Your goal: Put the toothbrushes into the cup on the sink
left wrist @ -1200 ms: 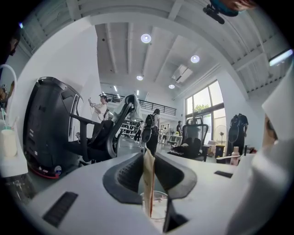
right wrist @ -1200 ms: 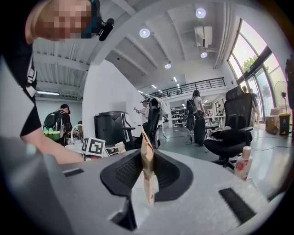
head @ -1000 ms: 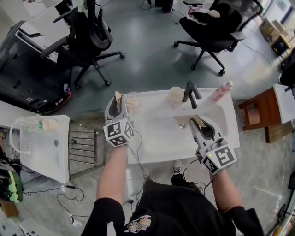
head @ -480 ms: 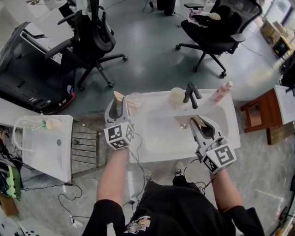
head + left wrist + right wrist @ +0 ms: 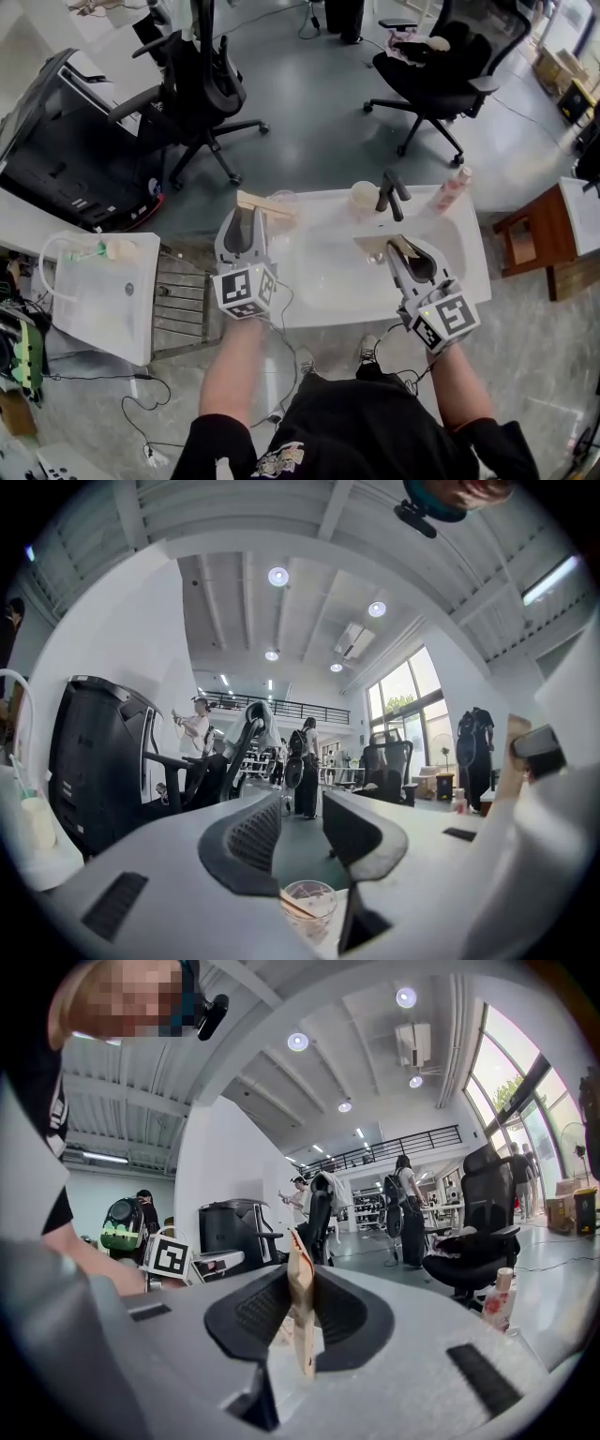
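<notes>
Head view: the left claw (image 5: 246, 220) is standing open and empty, its jaws having just been opening, right in front of the clear cup (image 5: 281, 200) at the back left corner of the sink (image 5: 328, 286). One toothbrush (image 5: 262, 203) is lying slantwise across that cup. The right claw (image 5: 405, 251) is gripping a wrapped toothbrush (image 5: 373, 243) crosswise, its long axis pointing left. The cup is sitting left of it and farther back, across the basin.

Left gripper view: nothing is sitting between the parted jaws, and the cup (image 5: 309, 904) is showing just below them.

Right gripper view: the jaws are pinching the beige wrapper (image 5: 299, 1321). No writing is showing legibly anywhere, only square markers (image 5: 244, 290).
</notes>
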Demonstrator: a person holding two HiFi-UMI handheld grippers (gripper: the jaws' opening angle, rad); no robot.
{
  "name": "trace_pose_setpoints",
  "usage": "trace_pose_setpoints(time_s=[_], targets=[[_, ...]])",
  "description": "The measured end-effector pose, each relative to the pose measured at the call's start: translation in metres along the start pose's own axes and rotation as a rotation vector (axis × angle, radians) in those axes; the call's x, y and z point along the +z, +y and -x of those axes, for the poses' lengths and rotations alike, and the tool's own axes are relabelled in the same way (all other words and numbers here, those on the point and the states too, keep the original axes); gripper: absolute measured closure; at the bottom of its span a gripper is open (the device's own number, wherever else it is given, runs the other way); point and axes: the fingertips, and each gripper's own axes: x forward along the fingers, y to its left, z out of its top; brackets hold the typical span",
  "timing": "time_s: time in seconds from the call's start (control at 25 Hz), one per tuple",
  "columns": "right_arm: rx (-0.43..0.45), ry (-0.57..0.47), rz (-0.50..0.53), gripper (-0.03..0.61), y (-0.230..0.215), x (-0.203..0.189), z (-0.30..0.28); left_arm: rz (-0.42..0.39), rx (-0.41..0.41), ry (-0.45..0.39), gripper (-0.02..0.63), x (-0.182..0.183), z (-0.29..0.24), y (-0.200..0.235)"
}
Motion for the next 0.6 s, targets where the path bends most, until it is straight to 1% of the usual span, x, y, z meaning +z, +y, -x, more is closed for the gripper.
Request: trace_pose_setpoints(time_s=[0.24, 0.4, 0.52, 0.6], targets=[[0.000, -0.031, 0.014, 0.503, 0.009, 0.011, 0.015, -0.019, -0.045, -0.056, 0.506, 0.044, 0.038, -0.031], [0.003, -0.050, 0.022, 0.503, 0.019, 0.021, 0.026, -0.042, -0.077, -0.062, 0.573, 0.075, 0.067, -0.051], [0.003, -0.066, 0.031, 0.503, 0.027, 0.028, 0.035, -0.051, -0.130, -0.080, 0.595, 0.097, 0.092, -0.073], [0.002, -0.079, 0.035, 0.503, 0.032, 0.031, 0.042, -0.042, -0.165, -0.070, 0.601, 0.109, 0.108, -0.089]])
